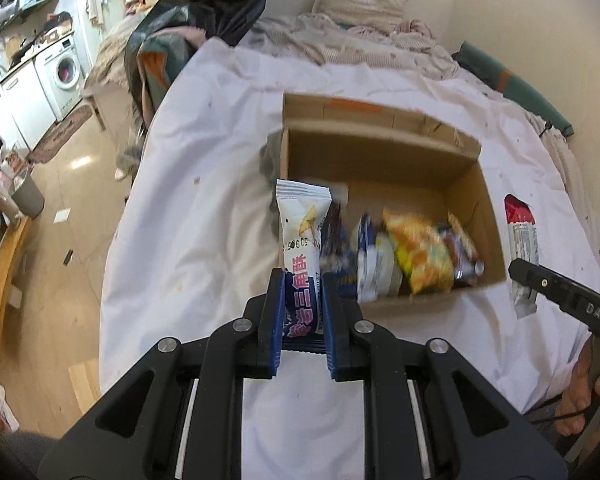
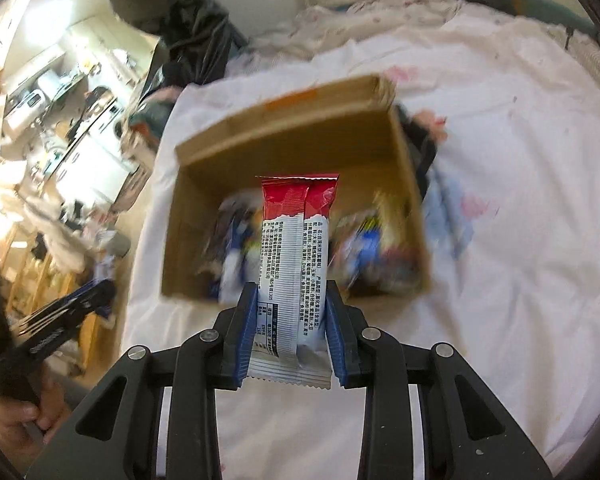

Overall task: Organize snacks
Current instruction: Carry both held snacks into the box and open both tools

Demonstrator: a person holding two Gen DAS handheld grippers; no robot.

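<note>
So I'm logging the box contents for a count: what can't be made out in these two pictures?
- Packets in the box: motion-blurred in both views, so no count; the red packet in the right tongs also covers the middle.
- White packet in the left tongs: lower end hidden between the fingers.
- Dark thing behind the box's far corner, right wrist view: blurred, unidentifiable.

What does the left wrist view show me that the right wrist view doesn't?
Only the left wrist view: the left gripper clamped on a white and blue snack packet, and a washing machine.
Only the right wrist view: the right gripper clamped on the printed back of a red and white snack packet.
Both: the open cardboard box of snacks on the white sheet.
</note>
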